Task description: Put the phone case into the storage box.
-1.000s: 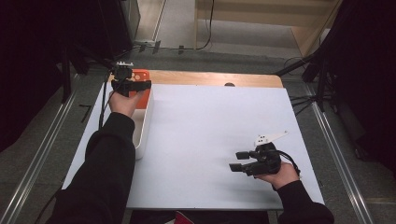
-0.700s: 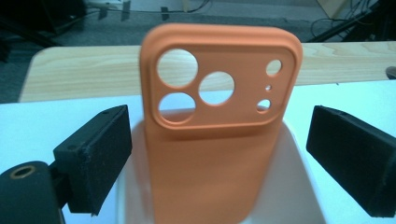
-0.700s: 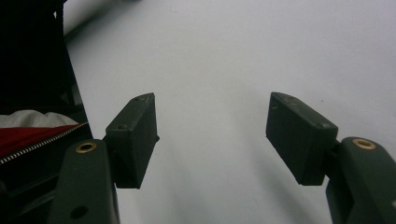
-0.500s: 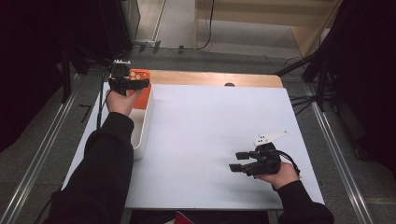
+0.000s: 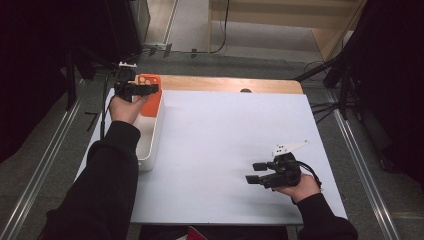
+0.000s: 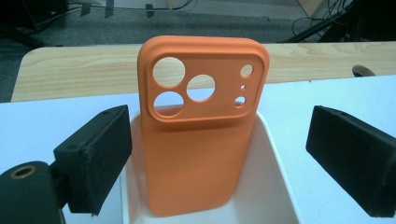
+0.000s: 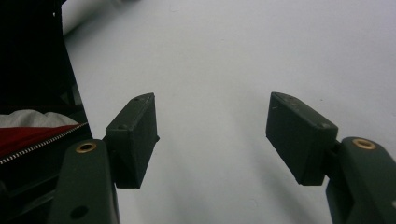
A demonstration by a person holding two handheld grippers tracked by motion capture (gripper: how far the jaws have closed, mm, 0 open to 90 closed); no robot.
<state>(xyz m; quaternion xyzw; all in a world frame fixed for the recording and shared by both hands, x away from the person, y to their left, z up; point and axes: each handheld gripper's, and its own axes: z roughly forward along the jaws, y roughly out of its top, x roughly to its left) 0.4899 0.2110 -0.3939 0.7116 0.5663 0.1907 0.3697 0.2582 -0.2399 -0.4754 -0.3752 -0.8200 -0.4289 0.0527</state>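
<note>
Orange phone case [image 6: 201, 126] stands upright in white bin [image 6: 275, 186] at the table's [image 5: 225, 140] far left edge. Left gripper [image 6: 219, 154] spread wide, pads clear of the case. Right gripper [image 5: 256, 173] spread, empty, near the right front corner.

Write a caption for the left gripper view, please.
Open left gripper facing an orange phone case upright in a white bin.

In the high view the counter [image 5: 220, 145] takes up the middle of the frame. A tray [image 5: 150, 142] lies along its left edge, running from upper left toward the lower left. A phone case [image 5: 149, 95] stands upright in the tray's far end, leaning against its wall. The left gripper [image 5: 150, 89] sits at the upper left, just in front of the case. The right gripper [image 5: 253, 172] sits at the lower right, above bare counter, well apart from the tray.
</note>
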